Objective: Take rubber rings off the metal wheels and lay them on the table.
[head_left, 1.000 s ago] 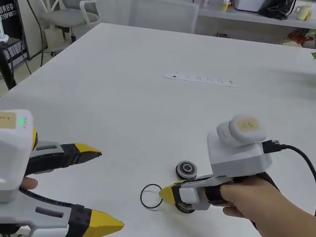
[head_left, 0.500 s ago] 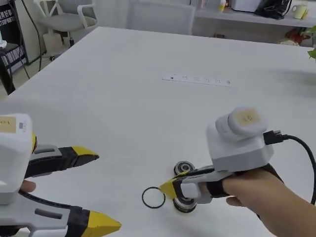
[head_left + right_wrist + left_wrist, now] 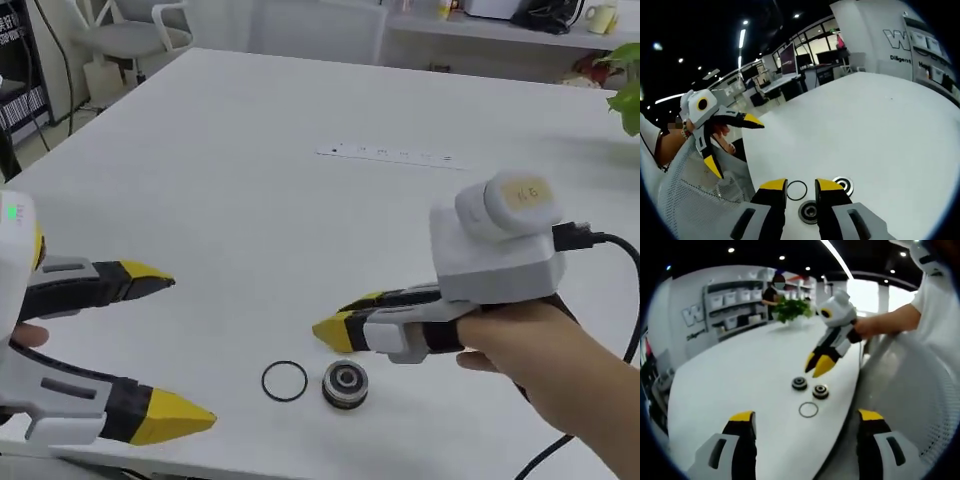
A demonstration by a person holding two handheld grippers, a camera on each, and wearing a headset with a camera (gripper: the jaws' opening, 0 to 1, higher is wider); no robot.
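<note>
In the head view we see the left tool (image 3: 170, 348) released, its jaws wide apart near the edge of the table (image 3: 250, 200). The right tool (image 3: 335, 325) hovers with its jaws only a little apart, grasping nothing. A rubber ring (image 3: 263, 382) lies flat on the table just beside a metal wheel (image 3: 346, 384), not touching it. In the left gripper view a second wheel (image 3: 799, 383) stands near the first. In the right gripper view the ring lies apart from both wheels.
</note>
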